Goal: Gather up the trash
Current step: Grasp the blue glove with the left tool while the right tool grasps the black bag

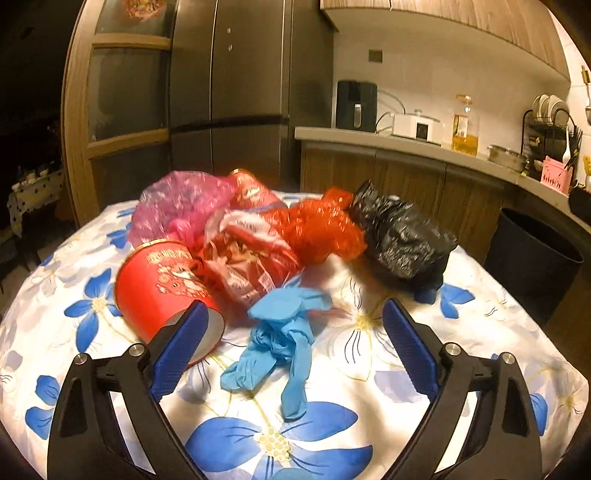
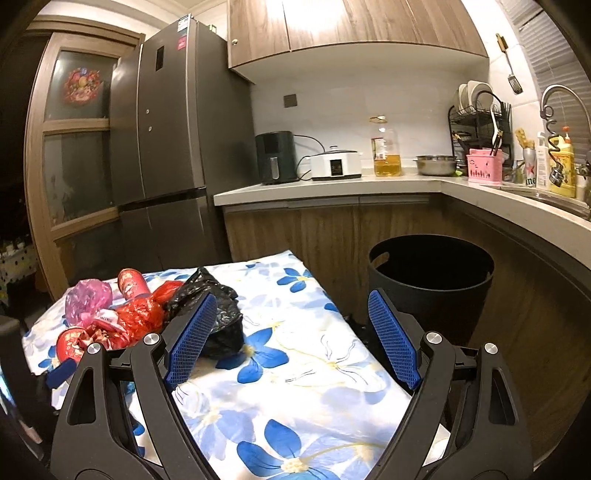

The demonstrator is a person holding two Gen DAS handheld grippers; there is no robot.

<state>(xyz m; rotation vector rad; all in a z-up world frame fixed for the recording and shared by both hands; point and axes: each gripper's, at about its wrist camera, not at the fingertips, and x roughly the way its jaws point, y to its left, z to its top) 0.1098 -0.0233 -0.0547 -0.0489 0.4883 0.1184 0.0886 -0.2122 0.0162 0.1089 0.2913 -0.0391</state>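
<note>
Blue glove (image 1: 284,339) lies between left fingers (image 1: 177,354), seemingly untouched.

Tablecloth (image 1: 369,369): white, printed with blue flowers having pale yellow centres; on it a light blue glove (image 1: 284,339), a red cup (image 1: 159,291) with gold print, a pink bag (image 1: 173,206), a red bag (image 1: 321,229) and a black bag (image 1: 402,236). Bin (image 2: 432,280): black; fridge (image 2: 166,147): dark grey; cabinets (image 2: 332,29): brown wood grain. Gripper pads (image 2: 195,336): blue, on black frames.
</note>
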